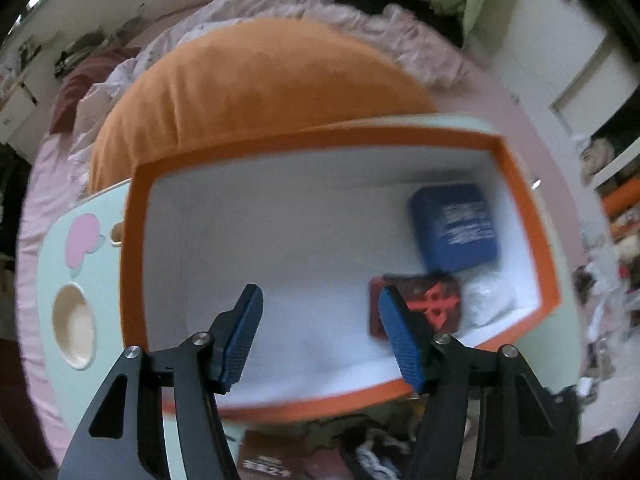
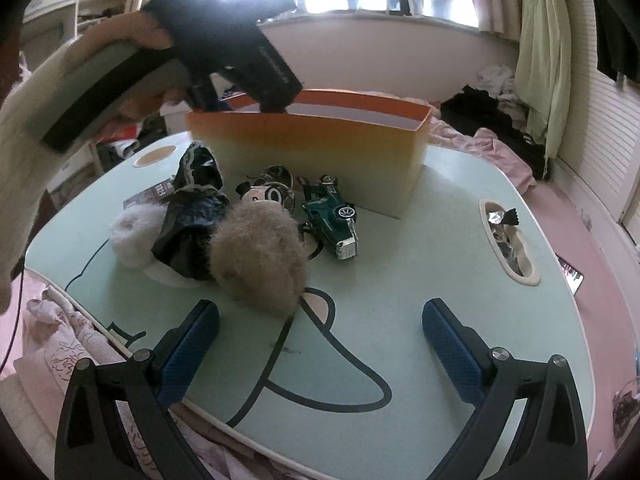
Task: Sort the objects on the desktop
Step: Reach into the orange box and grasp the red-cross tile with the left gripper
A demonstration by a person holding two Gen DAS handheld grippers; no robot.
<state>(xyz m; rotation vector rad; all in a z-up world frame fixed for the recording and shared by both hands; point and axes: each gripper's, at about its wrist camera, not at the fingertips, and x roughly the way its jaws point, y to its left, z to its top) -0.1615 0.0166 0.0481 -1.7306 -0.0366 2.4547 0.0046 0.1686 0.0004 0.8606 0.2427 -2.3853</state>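
Inside box (image 1: 132, 240): blue pack (image 1: 454, 228)

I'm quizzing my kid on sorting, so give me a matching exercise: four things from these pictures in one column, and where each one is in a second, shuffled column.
Things:
1. blue pouch
2. green toy car
3. foil wrapper
4. left hand-held gripper

Places:
A. in the table's cup recess
B. open above the orange box
C. inside the orange box
D. on the table beside the box

Pairs: 1-C, 2-D, 3-A, 4-B
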